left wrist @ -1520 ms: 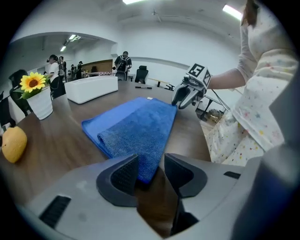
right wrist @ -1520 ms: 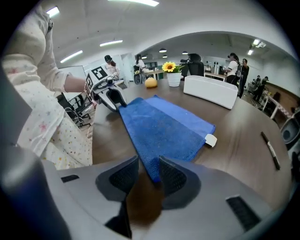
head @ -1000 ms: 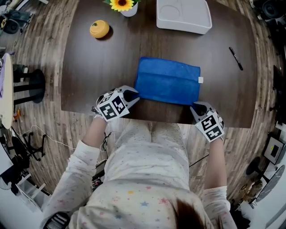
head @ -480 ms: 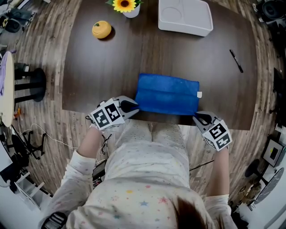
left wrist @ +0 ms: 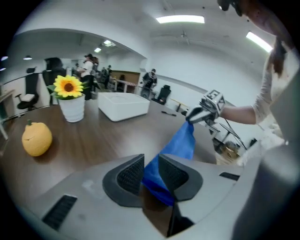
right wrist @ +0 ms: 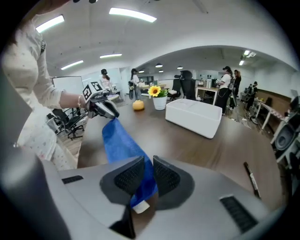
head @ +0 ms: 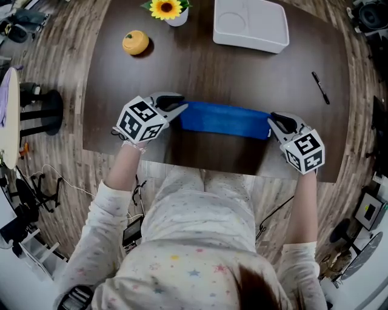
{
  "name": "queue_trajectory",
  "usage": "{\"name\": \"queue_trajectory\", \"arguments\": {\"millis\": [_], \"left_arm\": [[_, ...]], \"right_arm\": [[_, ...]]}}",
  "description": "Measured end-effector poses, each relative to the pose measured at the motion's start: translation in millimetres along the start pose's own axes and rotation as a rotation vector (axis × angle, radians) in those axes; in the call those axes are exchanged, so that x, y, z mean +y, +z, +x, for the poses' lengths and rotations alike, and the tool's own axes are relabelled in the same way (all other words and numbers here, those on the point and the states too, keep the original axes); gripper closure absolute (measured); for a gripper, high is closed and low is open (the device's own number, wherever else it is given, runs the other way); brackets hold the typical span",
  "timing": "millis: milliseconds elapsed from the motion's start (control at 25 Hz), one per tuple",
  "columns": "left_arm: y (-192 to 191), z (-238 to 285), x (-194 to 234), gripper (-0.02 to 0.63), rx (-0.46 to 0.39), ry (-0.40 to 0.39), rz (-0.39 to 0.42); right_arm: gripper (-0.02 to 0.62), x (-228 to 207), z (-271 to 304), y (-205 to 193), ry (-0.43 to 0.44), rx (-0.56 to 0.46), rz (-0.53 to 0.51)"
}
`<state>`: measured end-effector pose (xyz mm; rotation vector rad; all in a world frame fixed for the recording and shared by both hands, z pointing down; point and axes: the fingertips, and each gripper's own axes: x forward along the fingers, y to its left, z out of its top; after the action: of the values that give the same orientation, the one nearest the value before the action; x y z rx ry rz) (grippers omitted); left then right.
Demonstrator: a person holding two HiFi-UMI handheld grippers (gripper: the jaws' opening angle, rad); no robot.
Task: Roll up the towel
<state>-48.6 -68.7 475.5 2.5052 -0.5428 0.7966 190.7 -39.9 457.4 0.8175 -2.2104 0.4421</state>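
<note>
The blue towel (head: 224, 119) hangs stretched as a narrow band between my two grippers above the dark table (head: 200, 72). My left gripper (head: 180, 104) pinches its left corner, and its jaws have just been opening a little with the cloth (left wrist: 180, 140) still between the pads. My right gripper (head: 273, 121) is shut on the right corner, where a white tag (right wrist: 140, 206) shows below the pads. In the left gripper view the towel runs from my jaws (left wrist: 151, 173) up to the other gripper (left wrist: 202, 112). The right gripper view (right wrist: 148, 176) shows the same span (right wrist: 119, 140) mirrored.
At the table's back stand an orange fruit-shaped object (head: 135, 42), a sunflower in a white pot (head: 167, 8) and a white tray (head: 250, 24). A black pen (head: 321, 87) lies at the right. The person's body is close against the table's near edge.
Both grippers rose and moved away from the body with the towel's near corners. The towel went from lying flat to a lifted, narrow band.
</note>
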Motion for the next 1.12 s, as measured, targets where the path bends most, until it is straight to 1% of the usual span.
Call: {"name": "queue_trajectory", "arguments": {"millis": [40, 80, 120, 160, 280, 360, 480, 560, 640, 800, 880, 1120], "left_arm": [[5.8, 1.9, 12.8, 0.508, -0.043, 0.047, -0.030], [8.8, 4.3, 21.8, 0.473, -0.071, 0.077, -0.047], [8.4, 7.6, 26.5, 0.463, -0.076, 0.087, -0.050], [5.4, 11.8, 27.5, 0.463, -0.063, 0.082, -0.044], [-10.0, 26.0, 20.4, 0.462, 0.012, 0.041, -0.012], [-19.3, 35.6, 15.1, 0.456, 0.055, 0.021, 0.011], [-26.5, 47.6, 14.3, 0.451, 0.091, 0.024, 0.052], [-28.4, 55.0, 14.9, 0.451, 0.108, 0.023, 0.078], [-30.7, 62.3, 14.0, 0.451, 0.134, 0.011, 0.106], [-41.0, 73.0, 11.1, 0.453, 0.205, -0.009, 0.153], [-42.3, 73.6, 10.3, 0.453, 0.213, 0.000, 0.152], [-46.0, 69.0, -6.3, 0.477, 0.236, 0.003, 0.110]], "right_arm": [[0.527, -11.0, 5.4, 1.2, -0.030, -0.013, 0.020], [0.511, -19.5, 9.7, -0.6, -0.051, -0.018, 0.044], [0.501, -24.9, 12.6, -4.6, -0.061, -0.018, 0.070], [0.499, -27.1, 14.0, -9.7, -0.063, -0.016, 0.097], [0.499, -21.7, 13.8, -27.7, -0.042, -0.010, 0.164], [0.497, -14.7, 12.5, -40.5, -0.031, 0.003, 0.187], [0.480, -0.2, 12.3, -55.8, -0.013, 0.025, 0.193], [0.457, 12.4, 16.0, -64.8, 0.002, 0.060, 0.163], [0.435, 22.8, 22.3, -73.6, 0.000, 0.109, 0.100], [0.433, 24.1, 35.7, -86.5, -0.055, 0.193, -0.051], [0.442, 18.8, 40.2, -87.7, -0.069, 0.197, -0.068], [0.460, -5.1, 45.9, -74.1, -0.085, 0.193, -0.088]]}}
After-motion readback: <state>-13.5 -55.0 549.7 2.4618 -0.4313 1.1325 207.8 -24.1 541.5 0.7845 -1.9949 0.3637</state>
